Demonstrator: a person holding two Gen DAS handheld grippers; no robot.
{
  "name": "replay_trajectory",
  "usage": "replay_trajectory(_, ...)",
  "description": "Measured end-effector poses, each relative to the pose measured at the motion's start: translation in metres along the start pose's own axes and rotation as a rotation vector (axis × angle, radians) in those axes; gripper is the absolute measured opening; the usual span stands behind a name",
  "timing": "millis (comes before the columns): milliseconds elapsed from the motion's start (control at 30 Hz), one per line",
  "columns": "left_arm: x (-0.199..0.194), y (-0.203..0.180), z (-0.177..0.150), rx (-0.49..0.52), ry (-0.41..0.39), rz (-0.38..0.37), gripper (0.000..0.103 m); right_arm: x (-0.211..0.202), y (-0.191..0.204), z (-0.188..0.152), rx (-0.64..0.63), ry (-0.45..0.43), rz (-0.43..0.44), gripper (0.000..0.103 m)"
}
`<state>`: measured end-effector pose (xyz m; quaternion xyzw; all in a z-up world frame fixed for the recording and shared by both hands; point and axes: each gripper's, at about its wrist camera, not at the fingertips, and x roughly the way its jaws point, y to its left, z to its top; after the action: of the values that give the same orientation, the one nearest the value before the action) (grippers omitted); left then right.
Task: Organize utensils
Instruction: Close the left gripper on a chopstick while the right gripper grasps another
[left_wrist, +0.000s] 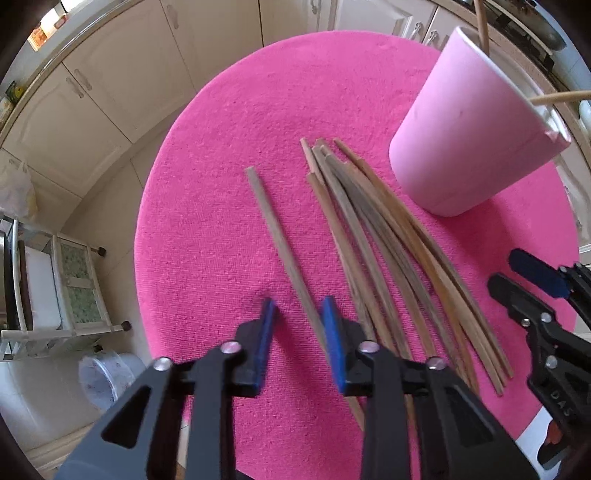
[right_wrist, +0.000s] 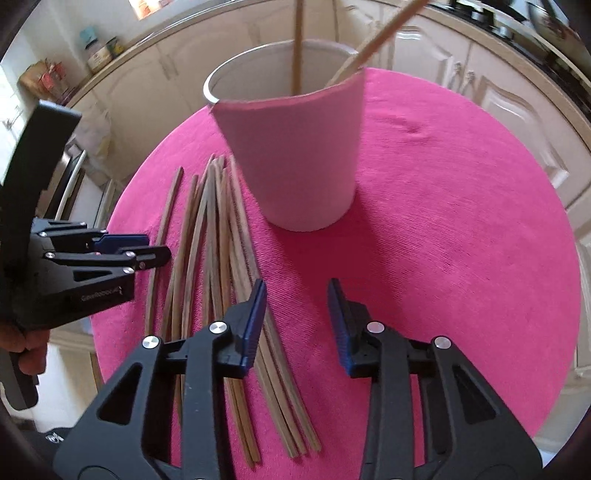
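On the pink-covered counter (left_wrist: 221, 166), the left claw (left_wrist: 300, 325) hangs with jaws apart, straddling the lone chopstick (left_wrist: 280, 243) lying just left of the chopstick pile (left_wrist: 373, 236). It looks like the pick-up step: close, lift, carry to the pink cup (left_wrist: 476, 125). The right claw (right_wrist: 297, 306), also apart, waits beside the pile, empty.

Both tools are matte black plastic with triangular cut-outs in the arms and round silver screws at the joints. The left gripper (left_wrist: 301, 345) and right gripper (right_wrist: 297, 325) carry ribbed blue pads (right_wrist: 253, 325) inside each finger. White lettering marks the left tool's side. Bare skin of the left hand (right_wrist: 26, 350) shows at the handle
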<state>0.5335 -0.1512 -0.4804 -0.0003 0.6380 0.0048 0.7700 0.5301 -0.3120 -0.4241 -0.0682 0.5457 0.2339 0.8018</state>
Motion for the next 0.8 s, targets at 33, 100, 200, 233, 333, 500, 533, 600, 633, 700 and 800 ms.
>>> replay_trajectory(33, 0.000, 0.003, 0.000, -0.008, 0.002, -0.006, 0.014, 0.002, 0.001, 0.001, -0.009, 0.004, 0.006, 0.032)
replay_trajectory(100, -0.001, 0.007, 0.001, -0.025, 0.010, -0.024, 0.011, 0.007, 0.005, 0.005, -0.035, 0.015, 0.015, 0.030)
replay_trajectory(200, -0.002, 0.015, -0.001, -0.043, 0.016, -0.041, 0.008, 0.013, 0.009, 0.008, -0.054, 0.030, 0.025, 0.026)
replay_trajectory(233, -0.003, 0.016, -0.001, -0.046, 0.016, -0.044, 0.008, 0.013, 0.010, 0.009, -0.059, 0.034, 0.028, 0.026)
replay_trajectory(333, -0.004, 0.020, -0.003, -0.061, 0.014, -0.059, 0.008, 0.015, 0.014, 0.013, -0.088, 0.044, 0.040, 0.025)
replay_trajectory(500, -0.006, 0.025, -0.003, -0.077, 0.013, -0.077, 0.007, 0.023, 0.021, 0.016, -0.135, 0.077, 0.021, 0.021)
replay_trajectory(533, -0.002, 0.035, -0.003, -0.076, 0.013, -0.078, 0.007, 0.024, 0.021, 0.016, -0.137, 0.083, 0.022, 0.021)
replay_trajectory(600, -0.002, 0.037, -0.005, -0.077, 0.017, -0.083, 0.007, 0.025, 0.022, 0.018, -0.140, 0.099, 0.019, 0.021)
replay_trajectory(633, -0.002, 0.037, -0.006, -0.078, 0.022, -0.085, 0.007, 0.026, 0.023, 0.020, -0.146, 0.105, 0.013, 0.021)
replay_trajectory(700, -0.004, 0.035, -0.007, -0.082, 0.029, -0.090, 0.007, 0.028, 0.028, 0.024, -0.164, 0.130, -0.008, 0.020)
replay_trajectory(800, -0.006, 0.036, -0.009, -0.082, 0.031, -0.096, 0.007, 0.035, 0.032, 0.031, -0.175, 0.185, -0.031, 0.020)
